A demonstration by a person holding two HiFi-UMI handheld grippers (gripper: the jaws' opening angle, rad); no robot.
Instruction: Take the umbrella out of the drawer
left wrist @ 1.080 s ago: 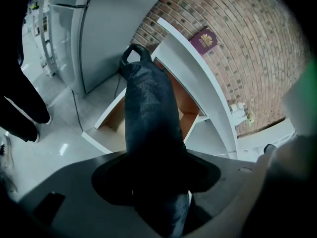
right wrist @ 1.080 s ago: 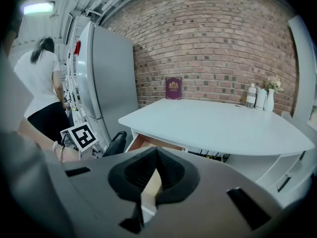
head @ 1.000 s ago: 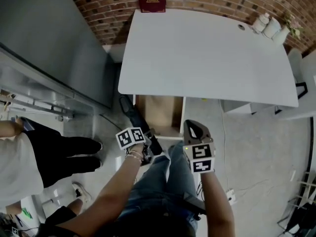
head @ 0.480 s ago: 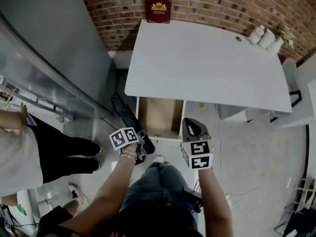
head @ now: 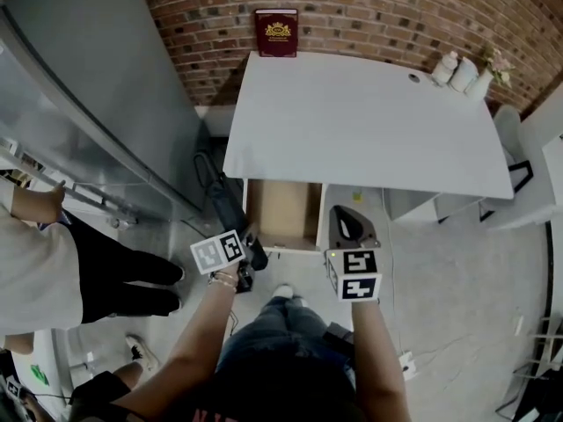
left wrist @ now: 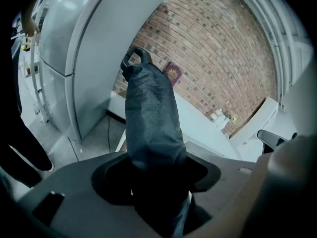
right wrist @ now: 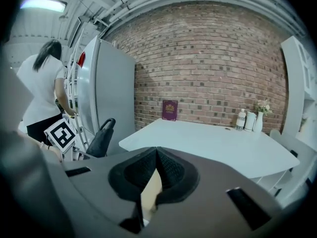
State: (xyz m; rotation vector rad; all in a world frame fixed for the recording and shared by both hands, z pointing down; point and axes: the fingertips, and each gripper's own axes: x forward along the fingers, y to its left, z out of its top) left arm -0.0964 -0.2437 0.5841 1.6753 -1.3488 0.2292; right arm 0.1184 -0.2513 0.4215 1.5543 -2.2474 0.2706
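Umbrella [head: 227,207]: black all over, with a slight shine on the cover; the loop at its end is black too.
Drawer [head: 283,211]: pale brown inside, white at the edge.
Worktop [head: 361,121]: plain white.
Wall [head: 378,7]: red-brown bricks with pale grey joints.
Book [head: 276,32]: dark red with a gold emblem.
Fridge [head: 88,95]: plain silver-grey.
Floor [head: 440,271]: light grey, a little mottled.
Left gripper [head: 246,266]: dark grey; its cube is white with black square markers.
Right gripper [head: 348,225]: dark grey jaws, the same white and black cube.
Jeans [head: 273,323]: blue denim.
Bottles [head: 457,69]: white.
Bystander [head: 53,280]: white top, black trousers.
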